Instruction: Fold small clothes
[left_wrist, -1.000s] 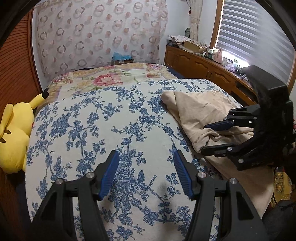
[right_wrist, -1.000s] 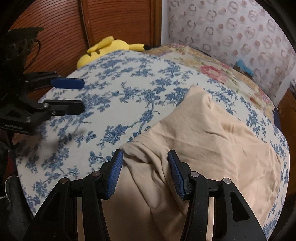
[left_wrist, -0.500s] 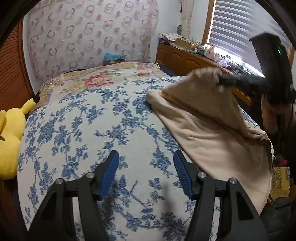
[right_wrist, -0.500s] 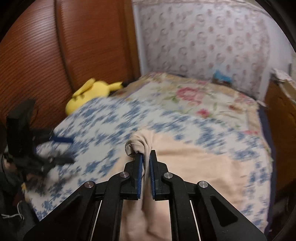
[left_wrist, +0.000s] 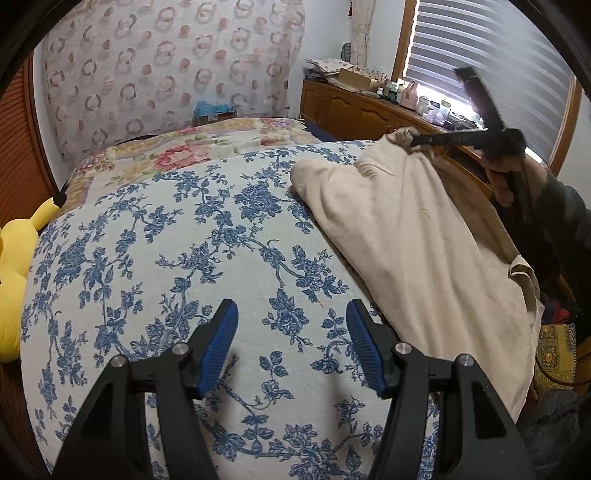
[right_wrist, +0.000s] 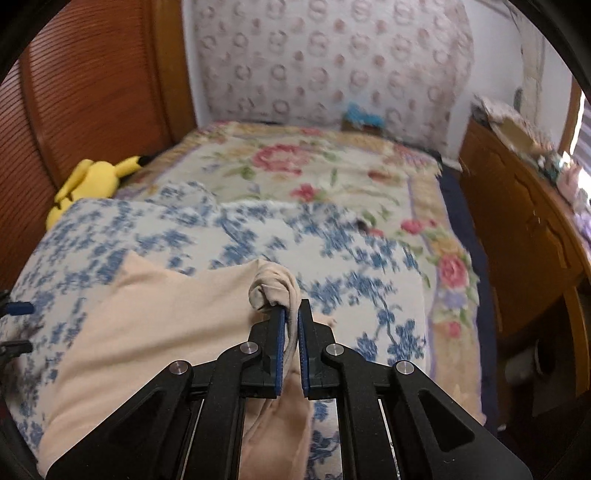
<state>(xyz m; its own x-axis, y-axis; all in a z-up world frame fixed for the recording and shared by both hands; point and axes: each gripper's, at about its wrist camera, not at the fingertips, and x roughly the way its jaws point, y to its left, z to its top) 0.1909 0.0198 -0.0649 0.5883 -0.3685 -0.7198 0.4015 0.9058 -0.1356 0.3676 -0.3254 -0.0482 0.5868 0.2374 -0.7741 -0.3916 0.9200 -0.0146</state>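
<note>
Right claw (right_wrist: 290, 314) was clamped on a bunched edge of the beige garment (left_wrist: 413, 236) on the bed (left_wrist: 184, 240), probably best drawn taut while the empty, open left claw (left_wrist: 291, 321) took another edge.

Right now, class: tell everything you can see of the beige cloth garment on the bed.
The plain beige cloth garment looks soft, thin and wrinkled. Most of it lies spread on the blue-flowered white bedspread, draping over the bed's edge. One bunched corner is lifted, pinched in the shut right tool. The open left tool does not touch it.
</note>
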